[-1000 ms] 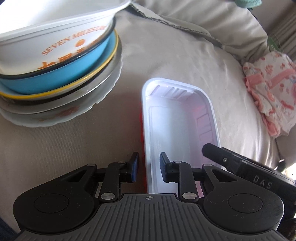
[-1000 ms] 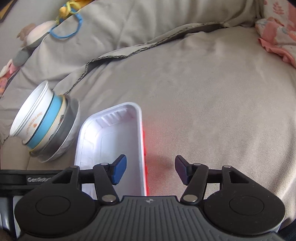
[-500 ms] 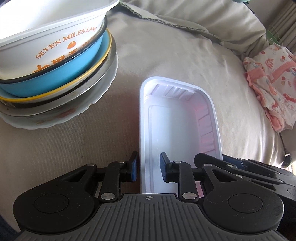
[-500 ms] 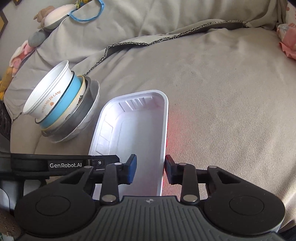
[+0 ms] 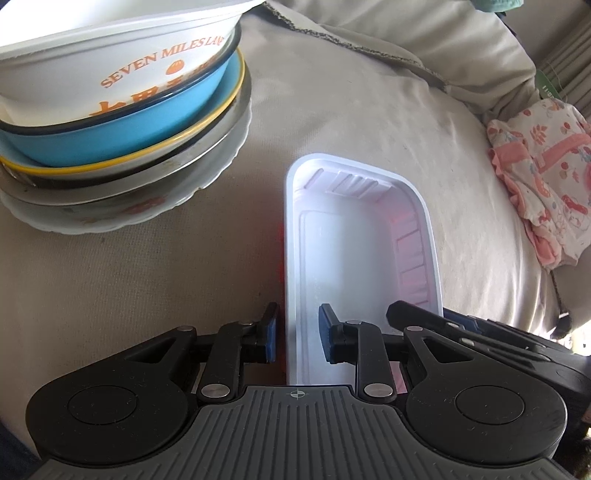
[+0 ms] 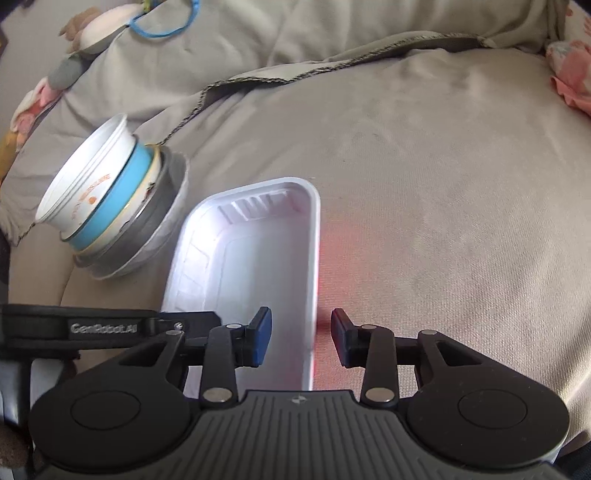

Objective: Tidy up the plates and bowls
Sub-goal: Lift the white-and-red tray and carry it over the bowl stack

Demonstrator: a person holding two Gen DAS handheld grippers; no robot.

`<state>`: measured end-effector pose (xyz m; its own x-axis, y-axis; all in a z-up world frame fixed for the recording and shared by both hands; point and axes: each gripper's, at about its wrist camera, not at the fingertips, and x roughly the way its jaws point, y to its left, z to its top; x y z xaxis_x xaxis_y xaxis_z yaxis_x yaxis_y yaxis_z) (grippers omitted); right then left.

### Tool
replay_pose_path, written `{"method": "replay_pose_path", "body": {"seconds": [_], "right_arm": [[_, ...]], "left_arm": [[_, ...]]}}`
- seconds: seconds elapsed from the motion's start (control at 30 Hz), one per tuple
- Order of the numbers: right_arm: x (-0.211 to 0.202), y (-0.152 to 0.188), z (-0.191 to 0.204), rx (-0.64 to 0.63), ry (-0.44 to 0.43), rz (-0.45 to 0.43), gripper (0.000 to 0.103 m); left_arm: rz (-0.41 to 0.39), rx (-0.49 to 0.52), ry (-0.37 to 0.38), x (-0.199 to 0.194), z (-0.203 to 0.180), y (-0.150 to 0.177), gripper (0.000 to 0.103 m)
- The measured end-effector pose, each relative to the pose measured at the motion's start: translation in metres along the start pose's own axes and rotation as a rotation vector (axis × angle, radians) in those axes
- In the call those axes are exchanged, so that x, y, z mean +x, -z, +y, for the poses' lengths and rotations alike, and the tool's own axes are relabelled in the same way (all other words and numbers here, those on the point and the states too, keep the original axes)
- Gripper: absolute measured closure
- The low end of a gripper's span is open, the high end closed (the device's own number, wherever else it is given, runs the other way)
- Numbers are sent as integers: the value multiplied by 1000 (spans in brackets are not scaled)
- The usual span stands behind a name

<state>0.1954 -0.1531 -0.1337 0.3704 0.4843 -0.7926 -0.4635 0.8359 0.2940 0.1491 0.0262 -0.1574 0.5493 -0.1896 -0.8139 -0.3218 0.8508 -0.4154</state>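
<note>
A white rectangular plastic tray (image 5: 354,251) lies on the beige cushion; it also shows in the right wrist view (image 6: 255,266). My left gripper (image 5: 297,338) straddles the tray's left wall, fingers slightly apart from it. My right gripper (image 6: 301,339) straddles the tray's right wall with a visible gap on both sides. A stack of dishes (image 5: 122,122) stands to the left: a white bowl lettered "SEVEN MILES LANE" on a blue bowl, a yellow-rimmed dish, a metal plate and a white plate. The stack also shows in the right wrist view (image 6: 110,210).
A pink patterned cloth (image 5: 543,177) lies at the right edge of the cushion. A rumpled beige blanket (image 6: 295,44) with a stitched hem runs along the back. Soft toys and a blue ring (image 6: 162,22) sit at the far left.
My right gripper closed onto the tray's right wall, then opened wider again. My left gripper opened a little on the left wall. The tray stayed on the cushion.
</note>
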Motion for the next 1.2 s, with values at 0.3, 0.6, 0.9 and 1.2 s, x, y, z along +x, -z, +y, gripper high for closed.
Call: {"method": "replay_pose_path", "body": {"seconds": [0.3,0.6,0.9,1.2], "right_arm": [[-17,-1,4,4,-30,-42,69],[-138,-53,56,-115,-117,-304,69],[-136,-114,162,-241,-292,-350,69],[-22,-94,204,-362,-114,-220,68]], "left_arm": [[-46,49,12,-13,-17,2,77],[-335,161,112,-160,-44,-29,77],[-499,112,4,-252,12,-68,75],[-378,14,-2,-170,92,-79,77]]}}
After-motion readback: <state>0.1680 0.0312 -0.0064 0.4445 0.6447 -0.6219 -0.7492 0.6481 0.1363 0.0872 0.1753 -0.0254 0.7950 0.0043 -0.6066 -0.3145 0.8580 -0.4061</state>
